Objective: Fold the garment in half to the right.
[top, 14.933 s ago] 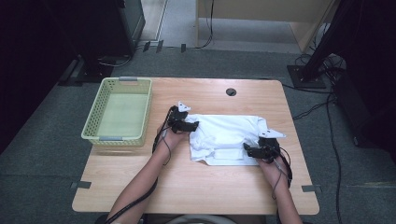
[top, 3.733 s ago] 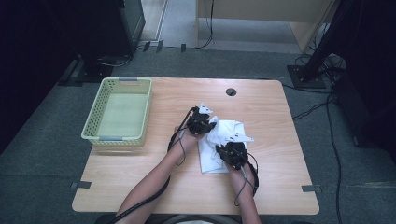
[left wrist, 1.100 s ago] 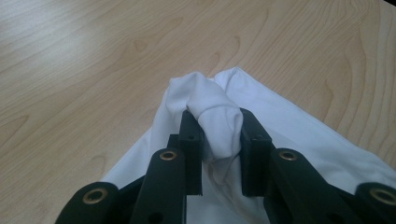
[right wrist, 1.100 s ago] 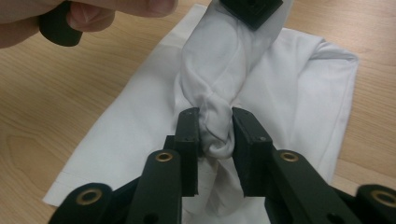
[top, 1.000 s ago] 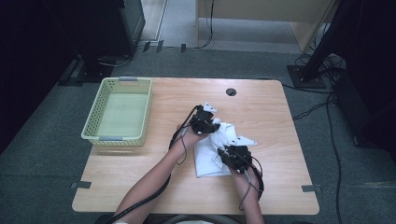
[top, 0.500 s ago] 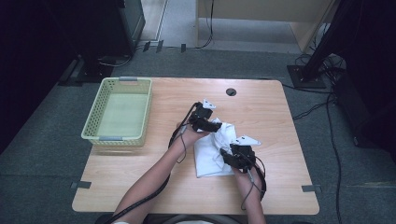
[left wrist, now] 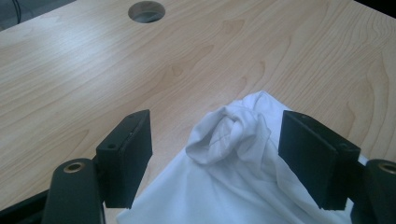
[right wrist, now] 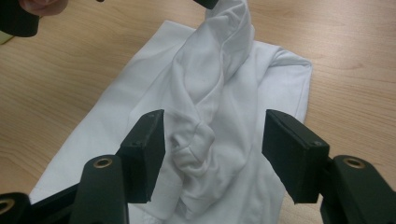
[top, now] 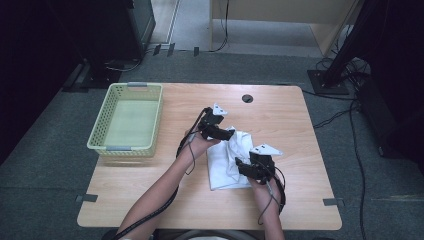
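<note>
A folded white cloth lies on the tabletop right of centre, well inside every edge, with bare wood open on all sides and a round cable hole beyond it. The left tool and right tool have just been opening; each stands spread over a raised twist of cloth, pads off it, and the right tool hides the cloth's near right corner. The green basket at the left edge is empty.
</note>
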The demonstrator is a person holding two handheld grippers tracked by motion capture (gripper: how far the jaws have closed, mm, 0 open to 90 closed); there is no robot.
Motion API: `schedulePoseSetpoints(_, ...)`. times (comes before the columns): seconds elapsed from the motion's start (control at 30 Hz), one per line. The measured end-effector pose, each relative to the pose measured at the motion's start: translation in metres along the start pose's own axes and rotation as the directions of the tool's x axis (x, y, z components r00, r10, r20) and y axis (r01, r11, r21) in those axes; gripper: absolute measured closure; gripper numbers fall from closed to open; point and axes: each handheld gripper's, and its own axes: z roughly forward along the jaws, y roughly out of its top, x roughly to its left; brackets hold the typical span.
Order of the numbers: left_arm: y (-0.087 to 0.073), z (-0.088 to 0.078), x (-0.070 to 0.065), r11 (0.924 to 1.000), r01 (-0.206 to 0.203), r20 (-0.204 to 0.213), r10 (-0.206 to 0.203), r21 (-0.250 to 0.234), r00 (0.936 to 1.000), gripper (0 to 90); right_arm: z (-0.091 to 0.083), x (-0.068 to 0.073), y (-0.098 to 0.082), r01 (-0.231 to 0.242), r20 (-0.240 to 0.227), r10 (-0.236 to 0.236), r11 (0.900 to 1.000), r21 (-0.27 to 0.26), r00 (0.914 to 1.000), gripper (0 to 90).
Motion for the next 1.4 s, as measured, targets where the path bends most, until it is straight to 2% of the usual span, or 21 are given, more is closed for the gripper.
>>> schedulePoseSetpoints(0.1,-0.002,-0.002,0.002,1.0000,0.007,-0.004,-0.007,-0.003,1.0000,26.1,0.000,0.000,0.001,-0.013,-0.007,0.013,1.000,-0.003,0.9999,39.1)
schedulePoseSetpoints(0.13,-0.003,-0.002,0.002,1.0000,0.009,-0.004,-0.009,-0.002,1.0000,21.3,0.001,0.000,0.001,-0.016,-0.009,0.016,1.000,-0.005,0.9998,38.9)
schedulePoseSetpoints(0.17,-0.004,-0.003,0.002,0.9999,0.013,-0.003,-0.013,0.000,0.9999,20.8,0.001,0.000,0.001,-0.020,-0.012,0.020,1.000,-0.006,0.9997,38.8)
schedulePoseSetpoints(0.43,-0.013,-0.006,0.005,0.9997,0.025,-0.007,-0.025,0.009,0.9997,20.8,0.004,0.003,0.003,-0.027,-0.008,0.027,1.000,-0.010,0.9996,37.8)
schedulePoseSetpoints(0.6,-0.016,-0.007,0.006,0.9991,0.033,-0.018,-0.033,0.024,0.9993,20.7,0.005,0.003,0.005,-0.015,-0.008,0.015,1.000,-0.005,0.9999,35.2)
schedulePoseSetpoints(0.83,-0.023,-0.013,0.007,0.9990,0.042,-0.033,-0.041,0.017,0.9986,20.7,0.008,0.004,0.010,-0.002,-0.005,0.002,1.000,-0.002,1.0000,30.8)
schedulePoseSetpoints(1.33,-0.047,-0.017,0.011,0.9967,0.080,-0.042,-0.080,0.011,0.9959,20.7,0.015,0.012,0.020,0.021,0.000,-0.021,1.000,0.004,0.9998,30.2)
schedulePoseSetpoints(1.4,-0.049,-0.016,0.011,0.9966,0.079,-0.046,-0.078,0.024,0.9959,20.7,0.016,0.012,0.022,0.024,-0.003,-0.024,1.000,0.001,0.9997,30.0)
